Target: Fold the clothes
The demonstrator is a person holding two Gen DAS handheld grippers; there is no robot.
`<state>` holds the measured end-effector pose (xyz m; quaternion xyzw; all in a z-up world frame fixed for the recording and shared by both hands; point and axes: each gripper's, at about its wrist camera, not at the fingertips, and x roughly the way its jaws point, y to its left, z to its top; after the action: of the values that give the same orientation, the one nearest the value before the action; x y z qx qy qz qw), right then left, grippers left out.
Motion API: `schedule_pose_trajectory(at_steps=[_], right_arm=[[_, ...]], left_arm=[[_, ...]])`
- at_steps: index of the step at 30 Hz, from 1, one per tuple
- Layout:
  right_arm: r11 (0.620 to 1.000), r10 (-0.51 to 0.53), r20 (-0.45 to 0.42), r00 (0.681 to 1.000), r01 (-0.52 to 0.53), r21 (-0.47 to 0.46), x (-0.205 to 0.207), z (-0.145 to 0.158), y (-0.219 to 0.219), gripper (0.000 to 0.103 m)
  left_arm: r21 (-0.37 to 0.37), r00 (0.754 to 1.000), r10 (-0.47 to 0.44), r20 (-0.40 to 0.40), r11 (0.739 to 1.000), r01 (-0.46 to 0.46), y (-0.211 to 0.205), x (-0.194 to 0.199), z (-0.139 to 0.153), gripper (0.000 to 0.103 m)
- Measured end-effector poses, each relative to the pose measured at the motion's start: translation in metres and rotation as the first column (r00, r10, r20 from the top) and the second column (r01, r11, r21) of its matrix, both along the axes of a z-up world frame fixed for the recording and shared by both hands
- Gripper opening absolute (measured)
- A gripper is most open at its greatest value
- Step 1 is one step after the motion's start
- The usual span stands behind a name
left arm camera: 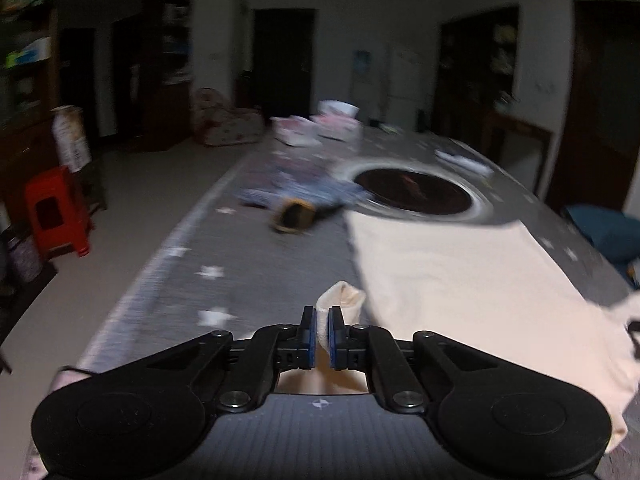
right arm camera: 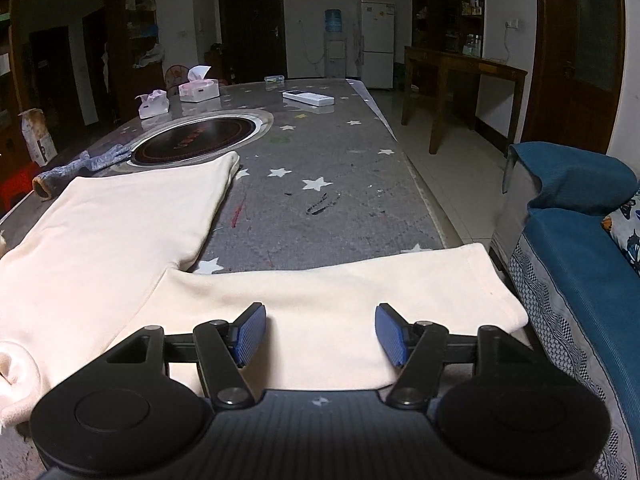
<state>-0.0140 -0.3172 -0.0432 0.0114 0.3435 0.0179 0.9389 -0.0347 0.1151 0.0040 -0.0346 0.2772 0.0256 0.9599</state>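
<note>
Item: cream garment [right arm camera: 120, 232], which we find spread flat on the grey star-printed worktop [right arm camera: 320, 200], one part reaching toward the round dark inset plate [right arm camera: 200, 140], another lying across the near edge. Left hand-held gripper [left arm camera: 322, 334]: closed, pinching a bunched fold of the cream cloth. Right hand-held gripper [right arm camera: 320, 334]: jaws apart above the near part, nothing pressed between them. Also listed: blue patterned cloth [right arm camera: 100, 160], two tissue boxes [right arm camera: 199, 90], white remote [right arm camera: 308, 98]. We read no legible writing or brand anywhere.
</note>
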Motion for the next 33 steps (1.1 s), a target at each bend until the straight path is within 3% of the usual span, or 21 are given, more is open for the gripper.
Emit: schedule_pose_trajectory(at_steps=[11,17,21,26,33], right_arm=[[1.000,0.005,-0.002,1.000,-0.005,-0.007,0.000,0.002,0.005,0.062],[1.000,0.002,-0.015,1.000,-0.002,-0.020,0.001,0.000,0.006,0.062],[1.000,-0.001,-0.022,1.000,0.000,-0.025,0.002,0.000,0.008,0.063],[1.000,-0.012,-0.017,1.000,0.012,-0.025,0.001,0.002,0.007,0.064],[0.999,-0.007,-0.025,1.000,0.007,-0.038,0.004,0.002,0.009,0.066]], left_arm=[[-0.011,0.971,0.234,0.048,0.972,-0.234,0.083,-0.033,0.013,0.006],[0.018,0.965,0.258,0.040,0.966,-0.258,0.103,-0.033,0.007,0.006],[0.093,0.975,0.222,0.012,0.970,-0.223,0.105,-0.011,0.002,0.006],[0.096,0.976,0.216,0.039,0.971,-0.219,0.107,-0.001,0.006,0.006],[0.121,0.959,0.265,-0.099,0.960,-0.253,0.118,0.019,-0.020,0.006]])
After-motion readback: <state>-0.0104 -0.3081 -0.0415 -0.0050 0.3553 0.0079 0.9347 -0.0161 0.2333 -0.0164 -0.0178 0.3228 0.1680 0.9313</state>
